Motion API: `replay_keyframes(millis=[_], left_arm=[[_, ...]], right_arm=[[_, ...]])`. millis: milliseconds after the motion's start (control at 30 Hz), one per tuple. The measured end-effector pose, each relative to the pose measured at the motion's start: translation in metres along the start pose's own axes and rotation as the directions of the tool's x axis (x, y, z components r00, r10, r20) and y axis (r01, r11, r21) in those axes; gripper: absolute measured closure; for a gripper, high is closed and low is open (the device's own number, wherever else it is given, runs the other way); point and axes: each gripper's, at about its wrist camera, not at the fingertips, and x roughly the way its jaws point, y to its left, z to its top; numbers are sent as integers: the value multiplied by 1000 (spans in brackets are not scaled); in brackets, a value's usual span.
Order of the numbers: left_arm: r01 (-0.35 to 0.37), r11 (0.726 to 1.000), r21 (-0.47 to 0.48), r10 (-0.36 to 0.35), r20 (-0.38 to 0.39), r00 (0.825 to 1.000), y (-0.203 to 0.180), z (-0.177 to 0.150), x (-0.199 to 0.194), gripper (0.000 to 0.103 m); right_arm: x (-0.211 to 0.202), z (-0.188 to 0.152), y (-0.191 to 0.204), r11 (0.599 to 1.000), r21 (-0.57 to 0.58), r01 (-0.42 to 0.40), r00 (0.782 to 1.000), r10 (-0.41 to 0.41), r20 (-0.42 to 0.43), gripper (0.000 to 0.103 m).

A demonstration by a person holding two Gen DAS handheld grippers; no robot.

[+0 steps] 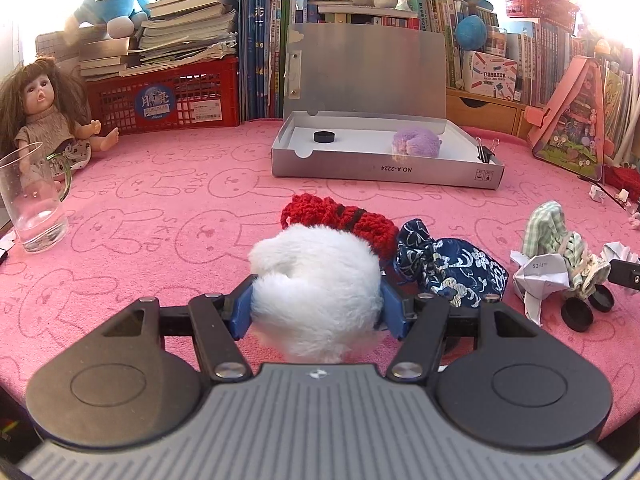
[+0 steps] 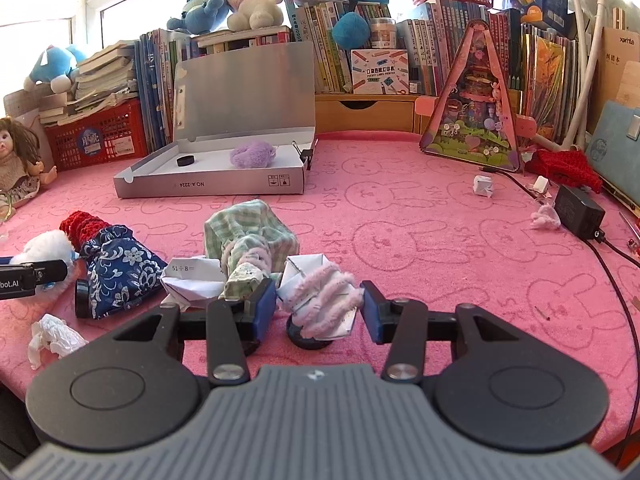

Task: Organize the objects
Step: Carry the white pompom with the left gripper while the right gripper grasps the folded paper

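The left gripper (image 1: 316, 308) has its blue pads pressed into both sides of a white pompom (image 1: 316, 292), holding it just in front of a red knit piece (image 1: 352, 220) and a blue floral pouch (image 1: 448, 268) on the pink cloth (image 1: 160, 220). The right gripper (image 2: 318, 308) brackets a pink pipe-cleaner bundle (image 2: 324, 296) lying on folded paper (image 2: 300, 276) and a black cap (image 2: 308, 340); whether the pads actually press it I cannot tell. Farther back the open grey box (image 2: 208, 188) holds a purple pompom (image 2: 252, 154) and a black disc (image 2: 186, 160).
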Motion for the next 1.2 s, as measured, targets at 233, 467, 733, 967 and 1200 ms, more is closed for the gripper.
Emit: replay_keyframes(millis=[233, 467, 733, 967, 1200], left_arm=[[-21, 1000, -16, 20, -27, 999, 1, 20, 7, 35], [-37, 999, -17, 36, -22, 999, 4, 41, 14, 35], [-34, 999, -6, 34, -13, 999, 5, 59, 22, 35], [-8, 1000, -8, 7, -14, 1000, 4, 75, 33, 35], [7, 1000, 2, -7, -9, 1000, 1, 89, 44, 35]], right_arm=[[12, 19, -3, 998, 56, -34, 999, 35, -17, 53], [23, 32, 9, 998, 43, -42, 999, 43, -21, 53], [29, 49, 24, 998, 0, -68, 998, 68, -9, 53], [39, 61, 36, 995, -17, -100, 995, 99, -19, 52], [53, 72, 45, 993, -19, -120, 992, 119, -41, 52]])
